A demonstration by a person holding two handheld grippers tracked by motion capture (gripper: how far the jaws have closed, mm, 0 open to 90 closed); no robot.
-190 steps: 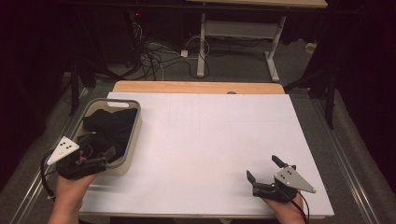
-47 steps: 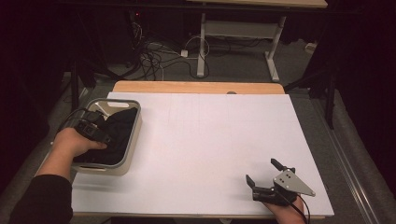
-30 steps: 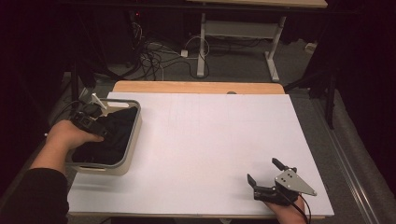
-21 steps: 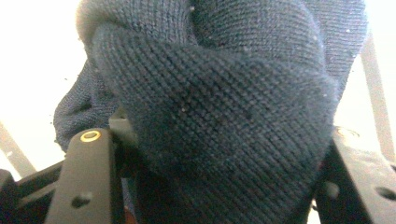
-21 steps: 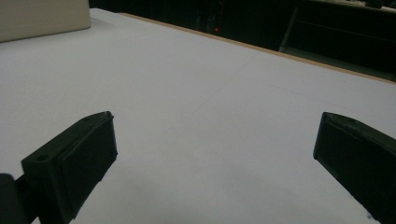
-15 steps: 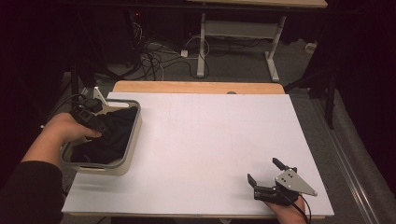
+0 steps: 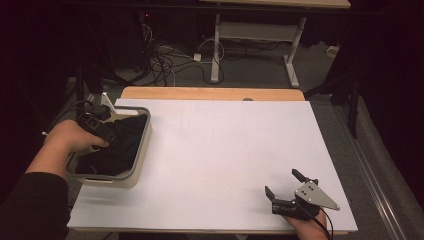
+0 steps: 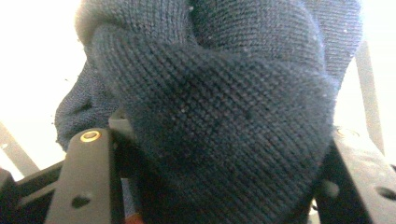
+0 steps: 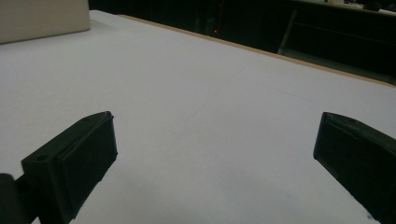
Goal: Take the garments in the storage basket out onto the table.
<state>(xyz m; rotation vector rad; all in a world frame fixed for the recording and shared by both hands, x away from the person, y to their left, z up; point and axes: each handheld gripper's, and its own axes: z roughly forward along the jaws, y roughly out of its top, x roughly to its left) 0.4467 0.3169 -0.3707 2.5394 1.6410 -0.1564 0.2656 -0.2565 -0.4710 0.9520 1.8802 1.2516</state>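
Both left gripper [image 8: 210,186] jaws around dark knit cloth [image 8: 219,107]

The high view is dim at its edges, with the white worktop [image 7: 220,150] evenly lit from above and shadows faint. In the left gripper view, knitted cloth [image 8: 224,116] is sharp against a blown-out white background. The right gripper view is dusky and soft.

A white table top [image 7: 215,150] with a wooden far edge [image 7: 210,93], cables [image 7: 170,60] on the floor beyond
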